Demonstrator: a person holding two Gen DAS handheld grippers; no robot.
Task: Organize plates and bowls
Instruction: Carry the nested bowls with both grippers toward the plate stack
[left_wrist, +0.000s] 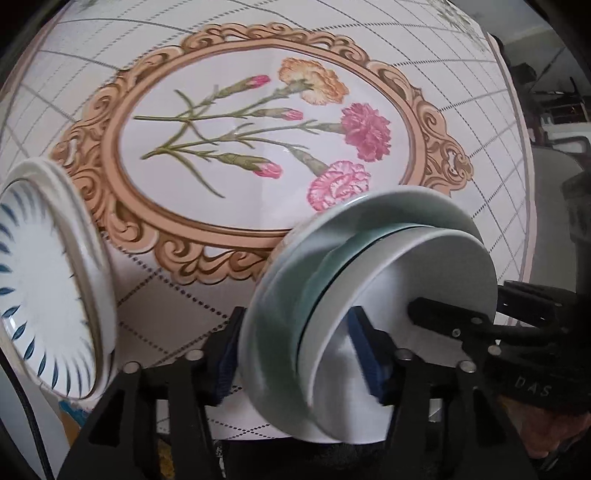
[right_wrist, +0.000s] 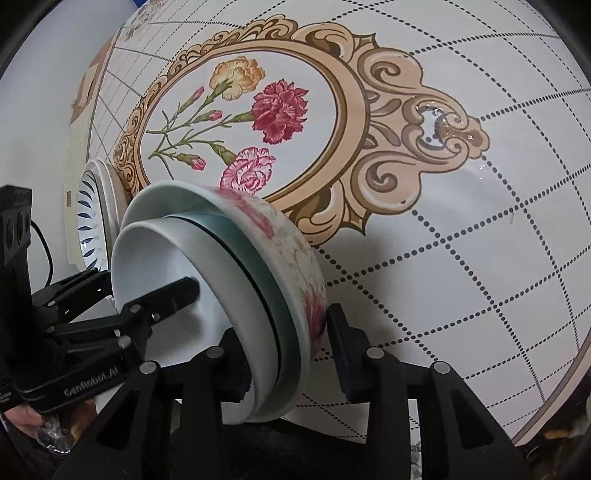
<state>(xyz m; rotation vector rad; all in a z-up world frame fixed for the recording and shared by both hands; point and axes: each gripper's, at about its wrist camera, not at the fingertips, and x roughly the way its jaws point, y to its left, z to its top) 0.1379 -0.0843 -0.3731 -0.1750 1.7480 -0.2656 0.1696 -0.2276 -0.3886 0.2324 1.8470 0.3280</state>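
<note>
A stack of nested bowls stands on the flowered tablecloth: a white bowl (left_wrist: 424, 280) inside a pale green one (left_wrist: 273, 332), whose outer wall has pink flowers (right_wrist: 295, 266). My left gripper (left_wrist: 299, 354) straddles the stack's near rim, one blue pad outside, one inside the white bowl (right_wrist: 155, 273). My right gripper (right_wrist: 284, 354) straddles the same rim from the other side; its finger also shows in the left wrist view (left_wrist: 443, 314). A stack of white plates with blue leaf strokes (left_wrist: 40, 295) sits to the left, also in the right wrist view (right_wrist: 92, 218).
The table carries a cloth with a carnation picture in an ornate tan frame (left_wrist: 258, 140) and a dotted grid. The table edge (left_wrist: 517, 110) runs at the right, with chairs and dark furniture (left_wrist: 561, 103) beyond it.
</note>
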